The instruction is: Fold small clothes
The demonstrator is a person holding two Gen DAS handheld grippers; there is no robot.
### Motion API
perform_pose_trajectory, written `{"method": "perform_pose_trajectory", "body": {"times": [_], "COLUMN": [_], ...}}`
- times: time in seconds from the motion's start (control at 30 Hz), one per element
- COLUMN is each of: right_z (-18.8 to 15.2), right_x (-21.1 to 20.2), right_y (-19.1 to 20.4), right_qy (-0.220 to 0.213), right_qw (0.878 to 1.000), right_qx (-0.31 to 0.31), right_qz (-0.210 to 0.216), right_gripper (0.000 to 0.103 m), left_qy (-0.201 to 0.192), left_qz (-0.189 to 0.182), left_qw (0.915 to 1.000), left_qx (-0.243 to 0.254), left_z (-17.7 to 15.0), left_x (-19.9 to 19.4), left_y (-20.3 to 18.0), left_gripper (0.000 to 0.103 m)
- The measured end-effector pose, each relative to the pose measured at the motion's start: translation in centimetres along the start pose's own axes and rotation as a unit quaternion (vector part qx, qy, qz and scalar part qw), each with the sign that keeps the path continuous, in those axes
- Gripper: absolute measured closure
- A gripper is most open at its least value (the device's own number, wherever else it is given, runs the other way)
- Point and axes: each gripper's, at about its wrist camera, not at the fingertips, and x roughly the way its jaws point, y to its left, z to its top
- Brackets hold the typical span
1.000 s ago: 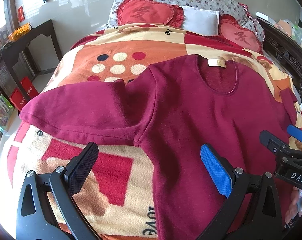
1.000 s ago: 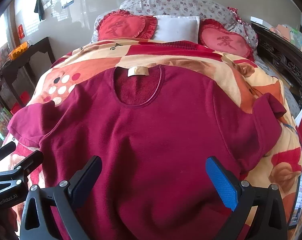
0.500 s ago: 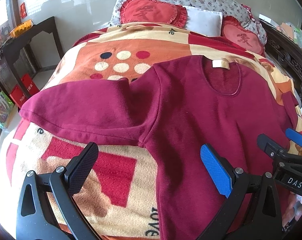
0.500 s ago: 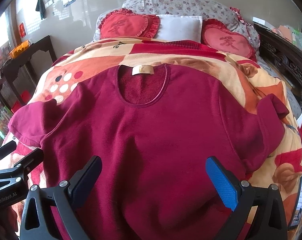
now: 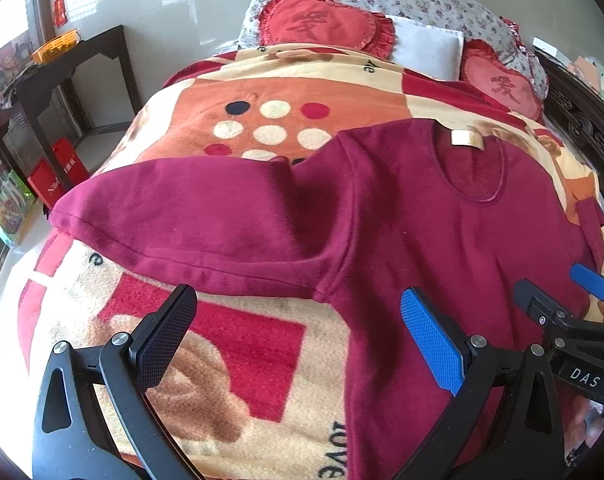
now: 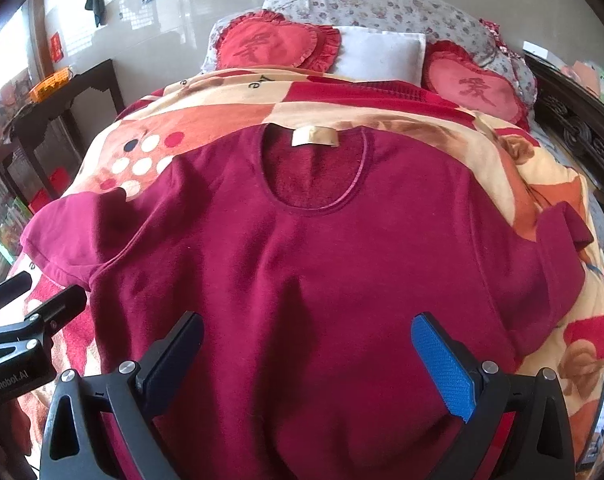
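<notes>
A maroon long-sleeved top (image 5: 442, 248) (image 6: 302, 264) lies spread flat on the patterned blanket (image 5: 237, 344) (image 6: 542, 176), neckline with a beige label (image 6: 314, 137) at the far side. Its left sleeve (image 5: 189, 216) stretches out sideways. My left gripper (image 5: 297, 336) hovers open above the blanket just below the sleeve and armpit, holding nothing. My right gripper (image 6: 308, 354) hovers open over the middle of the top's body, also holding nothing. Each gripper shows at the edge of the other's view: the right gripper (image 5: 562, 296) and the left gripper (image 6: 29, 304).
Two red heart cushions (image 6: 269, 46) (image 6: 476, 88) and a white pillow (image 6: 382, 56) sit at the head of the bed. A dark side table (image 5: 61, 68) stands left of the bed, with red boxes (image 5: 55, 172) on the floor. A carved dark bed frame (image 6: 582, 136) runs along the right.
Both grippers have eased slightly forward and lower over the top; the garment looks a little larger in both views. Both stay open and the top has not moved.
</notes>
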Motion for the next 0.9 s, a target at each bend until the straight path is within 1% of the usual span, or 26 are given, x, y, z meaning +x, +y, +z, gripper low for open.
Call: {"method": "perform_pose_trajectory", "body": {"times": [0.17,0.27,0.4,0.47,0.57,0.67,0.73,0.8,0.83,0.87,0.9], "right_z": [0.3,0.3,0.3,0.3,0.3,0.4,0.3,0.3,0.3,0.3,0.3], "right_x": [0.3,0.6,0.8,1.0,1.3,1.6,2.0,2.2,2.4,2.5,2.6], "right_y": [1.0,1.7,2.4,2.6,2.8,3.1,3.4,3.6,3.7,3.8,3.9], "right_qy": [0.003,0.005,0.01,0.013,0.017,0.022,0.026,0.029,0.032,0.033,0.035], "right_qw": [1.0,1.0,1.0,0.999,0.999,0.999,0.999,0.999,0.999,0.998,0.998], "right_qx": [-0.008,-0.015,-0.024,-0.026,-0.024,-0.025,-0.028,-0.031,-0.032,-0.033,-0.034], "right_qz": [0.005,0.009,0.016,0.018,0.022,0.026,0.029,0.03,0.03,0.03,0.031], "right_gripper": [0.0,0.0,0.0,0.0,0.0,0.0,0.0,0.0,0.0,0.0,0.0], "left_qy": [0.002,0.005,0.016,0.018,0.024,0.022,0.022,0.03,0.034,0.037,0.033], "left_qz": [0.003,-0.005,-0.018,-0.02,-0.021,-0.009,0.005,0.018,0.02,0.022,0.026], "left_qw": [1.0,0.9997,0.9971,0.994,0.985,0.975,0.9647,0.9544,0.95,0.9439,0.9394], "left_qx": [-0.008,-0.023,-0.072,-0.106,-0.17,-0.221,-0.262,-0.297,-0.31,-0.327,-0.34], "left_z": [0.1,0.4,1.0,1.4,1.9,2.3,2.4,2.5,2.6,2.6,2.7], "left_x": [0.1,0.0,0.1,0.2,0.9,1.8,2.9,4.2,4.7,5.3,5.7], "left_y": [1.0,2.4,6.2,8.9,13.8,18.1,21.6,24.3,25.3,26.4,27.3], "left_gripper": [0.001,0.001,0.001,0.001,0.001,0.006,0.008,0.02,0.022,0.022,0.022]}}
